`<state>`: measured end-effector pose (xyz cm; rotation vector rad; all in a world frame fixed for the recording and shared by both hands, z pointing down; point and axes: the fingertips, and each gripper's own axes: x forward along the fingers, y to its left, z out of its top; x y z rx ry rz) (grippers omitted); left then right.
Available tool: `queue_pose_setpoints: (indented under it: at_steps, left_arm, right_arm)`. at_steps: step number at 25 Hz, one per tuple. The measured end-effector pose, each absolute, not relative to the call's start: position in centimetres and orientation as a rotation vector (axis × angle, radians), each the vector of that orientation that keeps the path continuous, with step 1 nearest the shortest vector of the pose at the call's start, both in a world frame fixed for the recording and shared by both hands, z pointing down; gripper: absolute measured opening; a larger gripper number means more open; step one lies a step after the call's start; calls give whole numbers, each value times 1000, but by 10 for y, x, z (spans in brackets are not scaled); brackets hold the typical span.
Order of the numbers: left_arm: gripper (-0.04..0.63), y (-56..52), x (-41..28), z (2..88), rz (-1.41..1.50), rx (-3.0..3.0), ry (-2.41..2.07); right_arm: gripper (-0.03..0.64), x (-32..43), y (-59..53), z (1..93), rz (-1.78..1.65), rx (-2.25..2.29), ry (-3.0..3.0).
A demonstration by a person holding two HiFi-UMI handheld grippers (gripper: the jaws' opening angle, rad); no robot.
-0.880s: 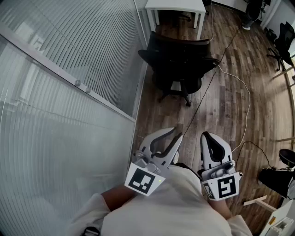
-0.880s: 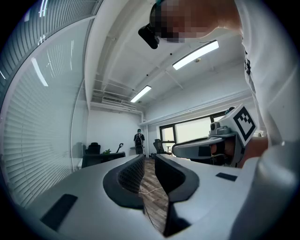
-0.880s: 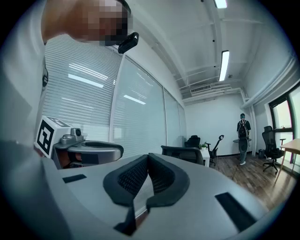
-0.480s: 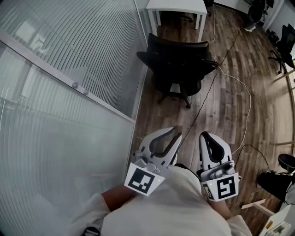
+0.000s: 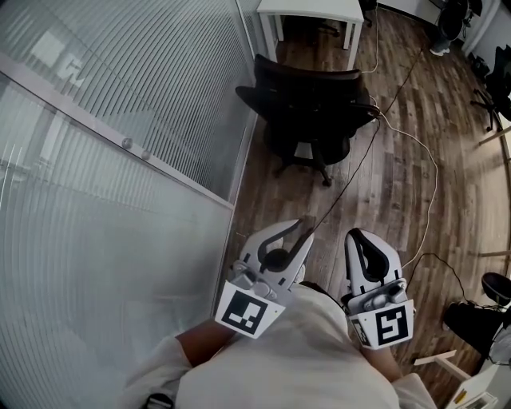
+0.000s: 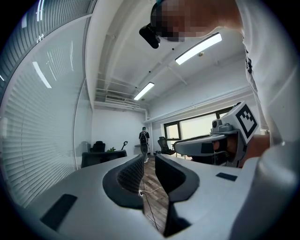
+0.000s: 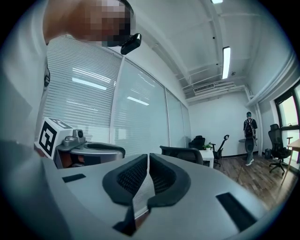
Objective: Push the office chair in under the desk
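Well short of contact yet, the chair point(image 5: 311, 100) stands in the upper middle of the head view, just below the white table point(image 5: 311, 8) at the top edge. The left tool point(image 5: 299, 232), low centre, has its jaws slightly apart and empty; the right tool point(image 5: 363, 237) beside it is closed on nothing. Best to walk up, step clear of the floor cable point(image 5: 351, 168), then press both tools squarely against the chair's near side.

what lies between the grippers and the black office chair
Head view: only brown wooden floor, crossed by a thin black cable running past the black office chair.
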<state>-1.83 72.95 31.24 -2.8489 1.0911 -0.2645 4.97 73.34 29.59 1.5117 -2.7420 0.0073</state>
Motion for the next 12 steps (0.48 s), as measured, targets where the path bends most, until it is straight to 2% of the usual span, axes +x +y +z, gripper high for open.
queue_pose_setpoints:
  at_steps: [12]
  left_arm:
    - [72,706,-17,311,-262,-2838,1079]
  right_arm:
    - [34,49,708,298,-12,1513,-2735]
